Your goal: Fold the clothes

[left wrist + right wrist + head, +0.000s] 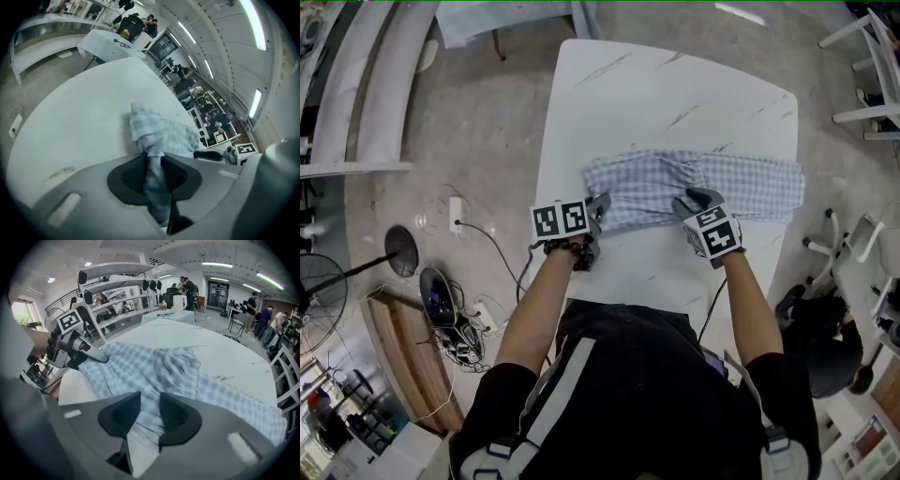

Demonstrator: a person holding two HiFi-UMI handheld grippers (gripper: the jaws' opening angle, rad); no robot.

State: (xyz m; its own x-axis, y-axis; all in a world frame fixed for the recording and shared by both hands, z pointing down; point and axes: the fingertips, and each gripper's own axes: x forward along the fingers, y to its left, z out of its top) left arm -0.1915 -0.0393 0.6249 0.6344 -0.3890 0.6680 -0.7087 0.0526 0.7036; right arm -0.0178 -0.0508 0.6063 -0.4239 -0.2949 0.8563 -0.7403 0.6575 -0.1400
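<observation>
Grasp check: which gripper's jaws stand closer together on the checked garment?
The left gripper: its jaws pinch a thin bunch of the checked garment. On the right gripper they stand wider, fabric between.

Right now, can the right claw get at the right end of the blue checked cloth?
Probably yes: the blue checked cloth ends just beyond the right claw, flat on the white table, nothing between.
</observation>
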